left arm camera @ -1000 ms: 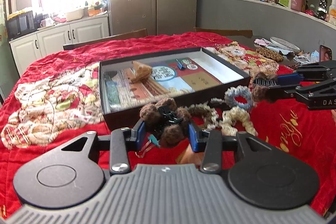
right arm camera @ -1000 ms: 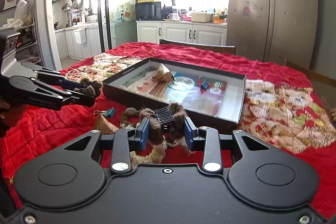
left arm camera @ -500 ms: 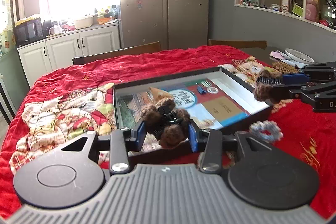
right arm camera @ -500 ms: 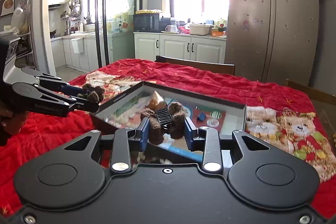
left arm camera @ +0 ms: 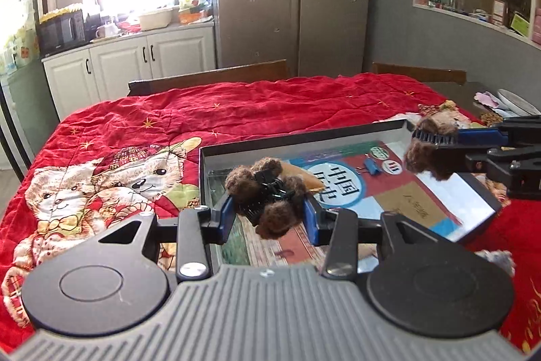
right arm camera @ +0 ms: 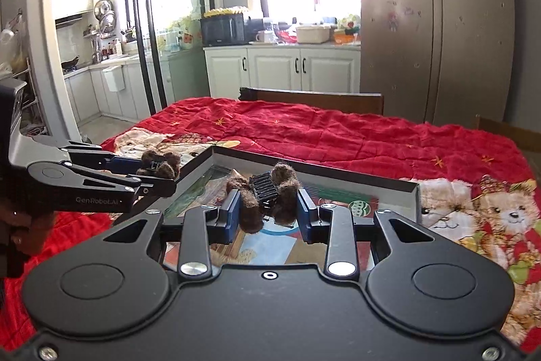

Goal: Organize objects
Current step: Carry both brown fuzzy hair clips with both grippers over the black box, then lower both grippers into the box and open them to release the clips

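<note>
Left gripper (left arm camera: 268, 213) clamps a furry brown hair clip (left arm camera: 267, 195); right gripper (right arm camera: 268, 213) clamps another clip (right arm camera: 265, 197) — both above the open box (right arm camera: 410, 188). "GenRobot.AI" readable in right view only — box print "中国" in left.

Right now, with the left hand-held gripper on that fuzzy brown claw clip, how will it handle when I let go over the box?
The brown pom-pom claw clip looks light, so it should drop softly. Its fuzzy balls compress between the blue pads, so it may cling briefly. Lumpy rather than round, it probably won't roll far in the box.
</note>
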A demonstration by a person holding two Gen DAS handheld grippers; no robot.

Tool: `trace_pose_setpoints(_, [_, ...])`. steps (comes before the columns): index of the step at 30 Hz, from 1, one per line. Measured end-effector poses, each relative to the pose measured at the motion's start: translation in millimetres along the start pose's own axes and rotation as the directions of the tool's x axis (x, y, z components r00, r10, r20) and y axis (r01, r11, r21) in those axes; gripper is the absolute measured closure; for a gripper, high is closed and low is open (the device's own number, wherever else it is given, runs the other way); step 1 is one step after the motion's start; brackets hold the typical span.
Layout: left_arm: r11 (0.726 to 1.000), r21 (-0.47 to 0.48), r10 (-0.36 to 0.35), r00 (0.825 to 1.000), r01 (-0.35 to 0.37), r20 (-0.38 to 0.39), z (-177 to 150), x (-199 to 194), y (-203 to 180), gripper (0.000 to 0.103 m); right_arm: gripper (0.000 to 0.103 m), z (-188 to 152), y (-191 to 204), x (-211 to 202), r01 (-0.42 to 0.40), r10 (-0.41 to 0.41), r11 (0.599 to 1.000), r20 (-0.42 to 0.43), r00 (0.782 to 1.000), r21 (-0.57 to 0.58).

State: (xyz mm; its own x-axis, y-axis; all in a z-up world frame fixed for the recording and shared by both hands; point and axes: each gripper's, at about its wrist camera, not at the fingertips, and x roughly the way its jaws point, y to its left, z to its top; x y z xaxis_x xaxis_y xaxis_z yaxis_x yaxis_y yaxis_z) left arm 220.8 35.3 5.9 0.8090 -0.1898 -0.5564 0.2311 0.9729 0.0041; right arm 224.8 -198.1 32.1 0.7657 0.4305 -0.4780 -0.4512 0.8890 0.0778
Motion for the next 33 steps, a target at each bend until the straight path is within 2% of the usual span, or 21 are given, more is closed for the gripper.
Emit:
trace_pose_setpoints(6, [0.999,0.016,0.033,0.999,-0.032,-0.022,3.4,28.6,1.9,0.058,0.070,5.6,-5.5,44.2,0.012,-0.011,1.000,-0.053,0.999,0.018])
trace_pose_setpoints(14, [1.000,0.009,0.029,0.998,-0.029,-0.053,3.2,53.7,6.1,0.057,0.070,3.1,-6.6,87.3,0.035,-0.034,0.999,-0.102,0.994,0.004])
trace_pose_setpoints(33, [0.999,0.025,0.027,0.996,-0.025,-0.082,-1.2,80.2,6.6,0.057,0.070,-7.0,-5.0,126.2,0.057,-0.057,0.998,-0.161,0.985,-0.007])
